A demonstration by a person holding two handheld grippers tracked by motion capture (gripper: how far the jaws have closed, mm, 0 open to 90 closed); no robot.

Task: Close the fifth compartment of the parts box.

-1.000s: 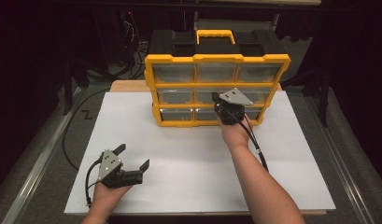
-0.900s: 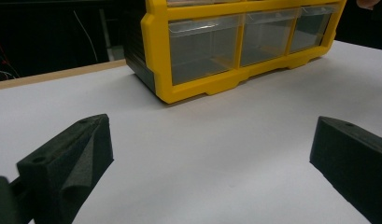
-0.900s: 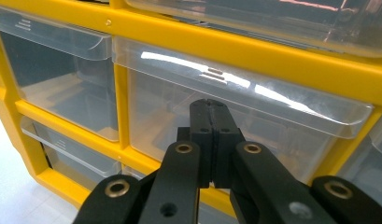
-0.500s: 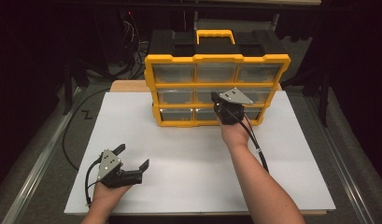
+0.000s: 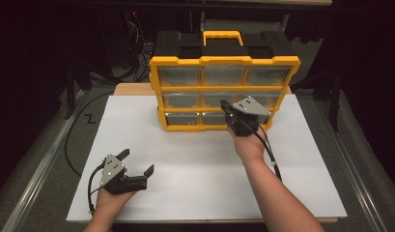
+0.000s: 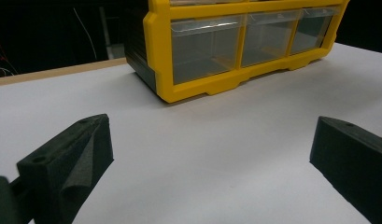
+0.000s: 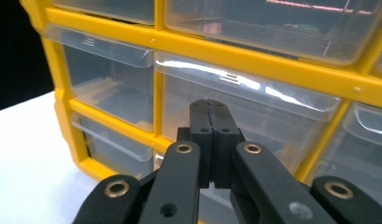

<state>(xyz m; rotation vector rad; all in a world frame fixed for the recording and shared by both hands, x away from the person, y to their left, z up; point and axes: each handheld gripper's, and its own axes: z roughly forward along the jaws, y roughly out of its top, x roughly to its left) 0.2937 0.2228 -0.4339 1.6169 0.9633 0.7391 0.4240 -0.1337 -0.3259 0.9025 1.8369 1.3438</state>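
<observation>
Right gripper (image 5: 229, 110): held up at the front of the drawer cabinet (image 5: 224, 63), before its centre column at about the middle and bottom rows. In the right gripper view its jaws are pressed together, pad against pad, with nothing between them; the closed tips (image 7: 209, 112) stand just in front of the middle drawer (image 7: 244, 112), under its clear lip. Whether the tips touch the drawer face cannot be told.
Right hand (image 5: 249, 144): wrapped round the gripper body from behind, forearm running in from the bottom edge; cable (image 5: 270, 152) trailing back along the wrist.
Left gripper (image 5: 134, 165): low over the white board (image 5: 185, 159), near its front left corner, well apart from the cabinet. Jaws spread wide; the left gripper view shows one black pad at each side with bare board between. It holds nothing.
Left hand (image 5: 110, 195): gripping the body from below and behind, grey three-cornered plate (image 5: 111, 167) on top.
Drawer cabinet: yellow frame, black top with a yellow carry handle (image 5: 223, 35), standing upright at the far middle of the board. Three rows of three clear drawers, all shut flush as far as can be seen.
Bottom-row drawers (image 6: 205, 49): see-through; contents cannot be made out.
Board: white, lying on a wooden table (image 5: 132, 88) whose edge shows behind it.
</observation>
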